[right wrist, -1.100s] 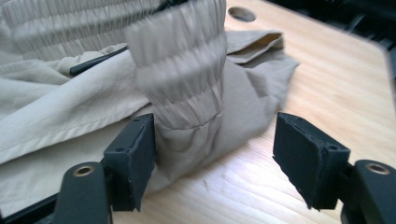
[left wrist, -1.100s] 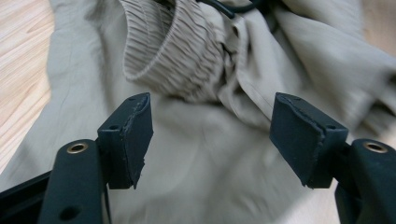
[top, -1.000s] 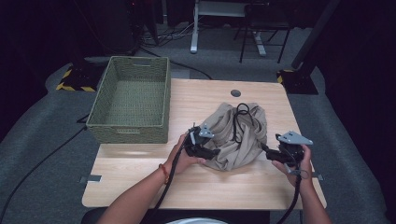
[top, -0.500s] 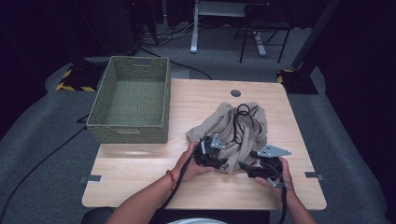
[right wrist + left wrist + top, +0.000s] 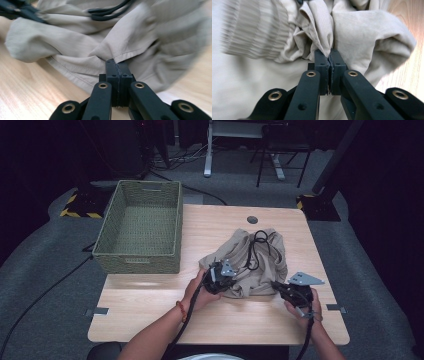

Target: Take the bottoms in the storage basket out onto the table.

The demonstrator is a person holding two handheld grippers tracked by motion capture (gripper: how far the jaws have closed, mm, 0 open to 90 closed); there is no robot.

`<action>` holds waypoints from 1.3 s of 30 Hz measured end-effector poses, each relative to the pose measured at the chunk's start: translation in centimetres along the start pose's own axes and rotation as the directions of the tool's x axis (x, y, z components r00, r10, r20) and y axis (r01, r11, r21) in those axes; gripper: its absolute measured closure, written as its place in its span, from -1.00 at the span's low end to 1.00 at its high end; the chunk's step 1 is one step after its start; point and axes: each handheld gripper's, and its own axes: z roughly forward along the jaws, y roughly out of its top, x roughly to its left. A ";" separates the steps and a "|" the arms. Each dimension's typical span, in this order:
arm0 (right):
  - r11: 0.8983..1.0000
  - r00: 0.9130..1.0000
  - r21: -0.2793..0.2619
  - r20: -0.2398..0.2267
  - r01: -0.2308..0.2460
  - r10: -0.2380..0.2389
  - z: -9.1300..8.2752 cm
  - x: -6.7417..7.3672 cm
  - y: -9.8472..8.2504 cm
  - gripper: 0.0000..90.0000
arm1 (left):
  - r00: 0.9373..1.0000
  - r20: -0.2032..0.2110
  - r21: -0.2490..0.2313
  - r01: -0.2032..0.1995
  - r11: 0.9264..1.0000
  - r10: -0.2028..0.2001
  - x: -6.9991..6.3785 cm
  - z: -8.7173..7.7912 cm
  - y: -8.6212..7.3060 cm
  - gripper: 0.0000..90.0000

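Wooden worktop [image 5: 150, 315], dark room behind. Beige garment [image 5: 260, 265] with a black drawstring [image 5: 256, 251] lies crumpled right of the green woven basket [image 5: 140, 232], well apart from it. Left tool [image 5: 215, 279] at the garment's near-left edge: jaws have just closed, a fold of fabric [image 5: 322, 40] pinched between the pads. Right tool [image 5: 280, 287] at the garment's near-right corner: jaws also just closed, clamped on a hemmed edge [image 5: 125, 53]. Both tools low, near the worktop, pointing into the garment. Garment resting on the worktop.
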 end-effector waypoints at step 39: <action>0.995 0.989 -0.101 0.144 0.005 0.010 -6.9 -3.9 1.5 -0.05 | 0.998 0.039 -0.207 -0.047 0.977 0.056 -3.3 -10.0 -0.2 -0.42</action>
